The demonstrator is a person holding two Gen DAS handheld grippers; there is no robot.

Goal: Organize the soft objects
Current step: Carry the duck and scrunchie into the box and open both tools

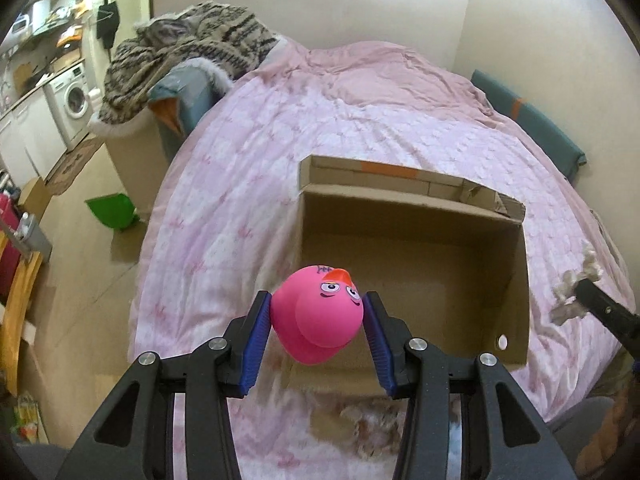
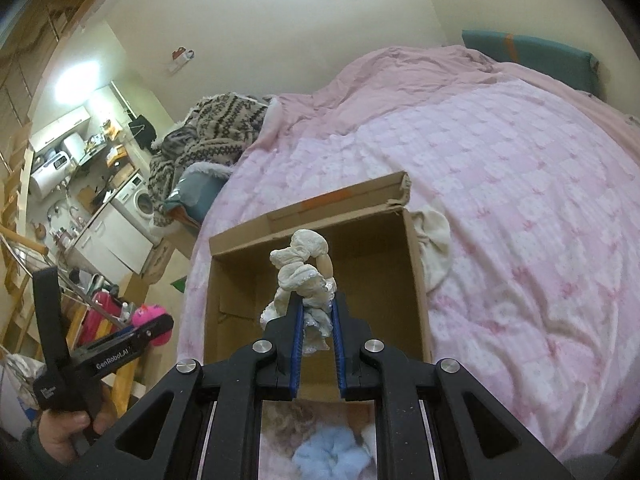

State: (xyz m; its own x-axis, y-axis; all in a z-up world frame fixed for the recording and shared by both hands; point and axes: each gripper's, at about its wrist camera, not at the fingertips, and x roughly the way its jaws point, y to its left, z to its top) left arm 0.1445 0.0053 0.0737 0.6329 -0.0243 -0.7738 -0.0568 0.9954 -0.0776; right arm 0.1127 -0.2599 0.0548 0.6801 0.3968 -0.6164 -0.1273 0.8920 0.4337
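Left gripper [image 1: 318, 320] jaws pinch pink toy [image 1: 318, 316]; right gripper [image 2: 316, 320] jaws pinch cream cloth [image 2: 302, 276] above open box [image 2: 418, 264].

— Is the cardboard box [image 1: 412, 264] open from above?

— Yes. Its top is open and most of the floor shows bare, with only a small white round thing [image 1: 501, 342] by the right wall. The far flap [image 2: 340, 200] stands up behind the opening.

— What crowds the mouth?

— The left gripper [image 1: 318, 320] holds a pink toy [image 1: 320, 316] over the near left corner; the right gripper [image 2: 316, 332] holds a white rag doll [image 2: 304, 280] above the middle. A cream cloth [image 2: 434, 244] lies against the right wall outside.

— And beyond?

— The pink quilt [image 1: 360, 120] lies bare.
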